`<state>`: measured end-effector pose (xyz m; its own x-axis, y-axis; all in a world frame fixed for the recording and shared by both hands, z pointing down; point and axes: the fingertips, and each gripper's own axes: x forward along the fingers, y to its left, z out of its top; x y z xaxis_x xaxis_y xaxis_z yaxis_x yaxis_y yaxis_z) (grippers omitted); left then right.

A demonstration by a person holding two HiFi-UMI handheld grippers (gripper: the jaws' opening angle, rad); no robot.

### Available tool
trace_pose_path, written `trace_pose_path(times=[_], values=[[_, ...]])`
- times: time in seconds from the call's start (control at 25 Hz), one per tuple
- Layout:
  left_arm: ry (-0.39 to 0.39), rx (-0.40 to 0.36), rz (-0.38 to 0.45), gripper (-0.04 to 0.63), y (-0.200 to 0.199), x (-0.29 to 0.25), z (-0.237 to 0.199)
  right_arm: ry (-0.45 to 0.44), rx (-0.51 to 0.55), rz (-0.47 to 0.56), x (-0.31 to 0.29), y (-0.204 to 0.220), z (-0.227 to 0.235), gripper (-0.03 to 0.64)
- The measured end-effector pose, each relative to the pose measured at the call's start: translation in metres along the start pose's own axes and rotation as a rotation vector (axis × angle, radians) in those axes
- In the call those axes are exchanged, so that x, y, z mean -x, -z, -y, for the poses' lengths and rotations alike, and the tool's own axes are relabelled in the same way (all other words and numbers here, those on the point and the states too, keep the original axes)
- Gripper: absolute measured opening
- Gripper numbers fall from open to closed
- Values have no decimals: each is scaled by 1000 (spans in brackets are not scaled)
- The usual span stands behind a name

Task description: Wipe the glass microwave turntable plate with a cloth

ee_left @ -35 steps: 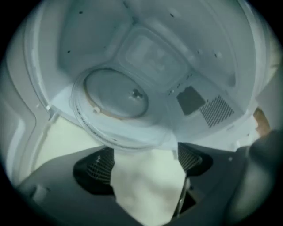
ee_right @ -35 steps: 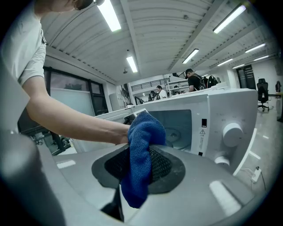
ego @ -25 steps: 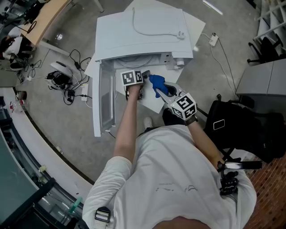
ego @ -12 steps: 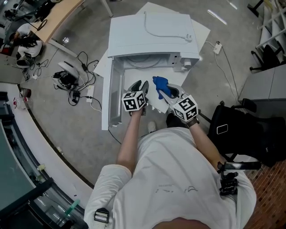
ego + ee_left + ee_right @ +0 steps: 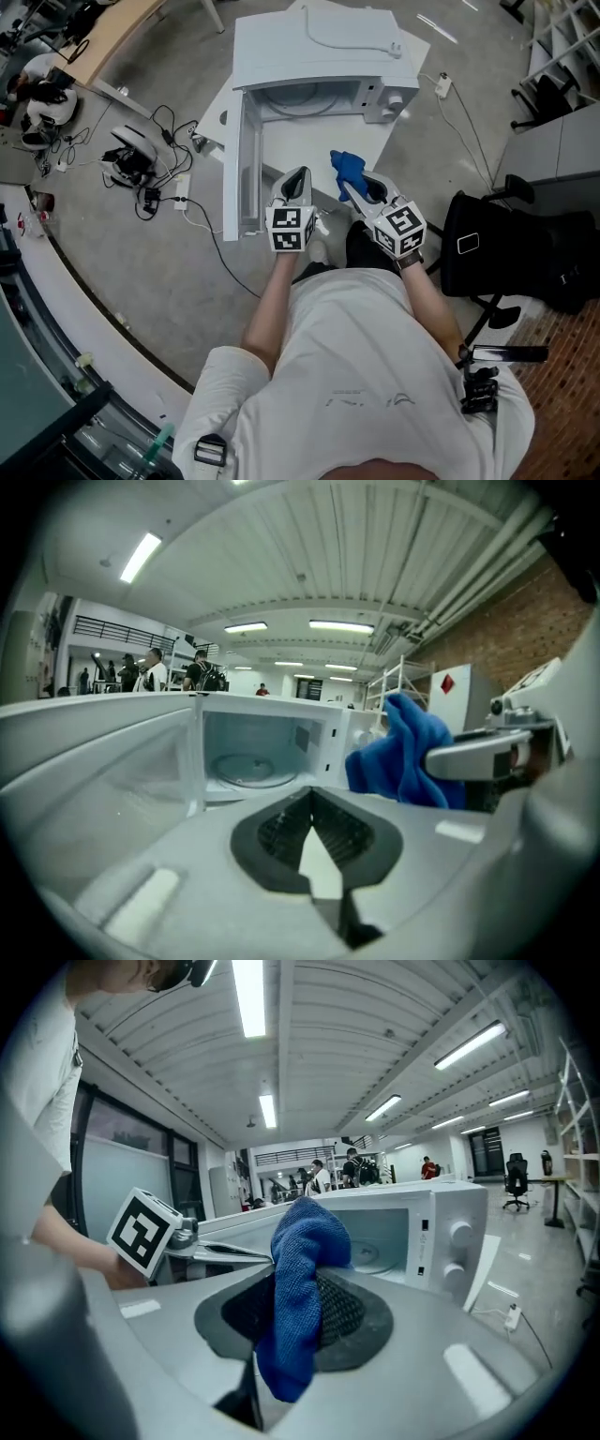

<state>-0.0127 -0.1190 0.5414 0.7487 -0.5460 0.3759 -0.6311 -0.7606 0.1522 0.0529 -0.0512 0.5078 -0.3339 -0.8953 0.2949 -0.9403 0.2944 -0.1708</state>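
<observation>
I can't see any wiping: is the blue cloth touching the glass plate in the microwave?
Apart. The head view shows the blue cloth, pinched in the right gripper, out in front of the open microwave; the glass plate lies inside.

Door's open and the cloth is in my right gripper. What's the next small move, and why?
Probably ease the right gripper forward into the open microwave, toward the glass plate. Its jaws are clamped on the blue cloth, the door stands wide, and the plate lies inside, not yet touched.

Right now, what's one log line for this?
left gripper: just shut, empty | right gripper: shut on cloth | microwave: open | plate: inside
</observation>
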Motion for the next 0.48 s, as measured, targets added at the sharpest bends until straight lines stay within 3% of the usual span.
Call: trace_pose_path(times=[0.24,0.36,0.48], values=[[113,39,113,-2,0,50,43,91,-23,-22,49,27,-23,100],[138,25,145,-1,-1,64,57,87,0,-11,59,25,-36,100],[164,57,156,-2,-1,77,65,55,48,22,67,14,-57,100]])
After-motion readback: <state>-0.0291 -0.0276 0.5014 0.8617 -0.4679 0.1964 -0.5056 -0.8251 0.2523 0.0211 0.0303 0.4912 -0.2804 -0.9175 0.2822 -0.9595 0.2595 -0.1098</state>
